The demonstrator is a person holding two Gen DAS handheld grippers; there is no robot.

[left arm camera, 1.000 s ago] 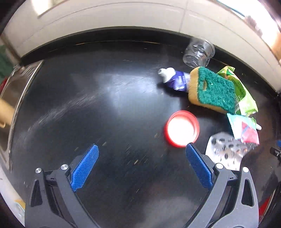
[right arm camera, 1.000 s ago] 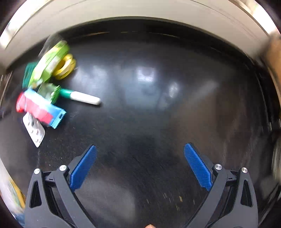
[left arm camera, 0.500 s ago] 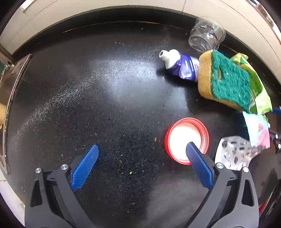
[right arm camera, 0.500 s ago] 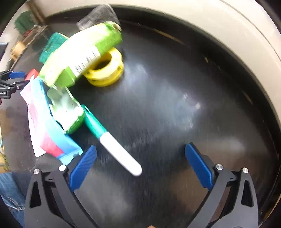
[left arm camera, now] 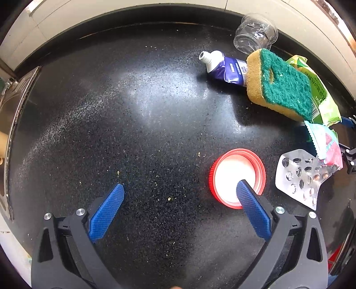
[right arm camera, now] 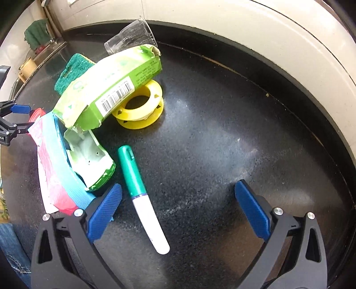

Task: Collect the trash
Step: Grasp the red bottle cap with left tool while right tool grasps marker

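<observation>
Trash lies on a black counter (left arm camera: 111, 111). In the left wrist view, a red lid (left arm camera: 237, 175), a blister pack (left arm camera: 299, 180), a purple tube (left arm camera: 224, 66), a green-topped sponge (left arm camera: 280, 86) and a clear cup (left arm camera: 255, 33) sit to the right. My left gripper (left arm camera: 179, 189) is open and empty, its right finger over the lid. In the right wrist view, a green-and-white pen (right arm camera: 140, 193) lies between the fingers of my open right gripper (right arm camera: 178, 193). A torn green carton (right arm camera: 106, 93), a yellow tape spool (right arm camera: 140, 106) and a red-and-blue wrapper (right arm camera: 55, 160) lie beyond.
A white tiled wall (left arm camera: 133, 13) edges the counter's far side. A steel sink (left arm camera: 11, 106) lies at the left in the left wrist view. The left gripper's fingers (right arm camera: 20, 109) show at the right wrist view's left edge.
My left gripper has moved forward and right, so its right finger now overlaps the red lid. My right gripper has swung left toward the trash pile, bringing the pen between its fingers.
</observation>
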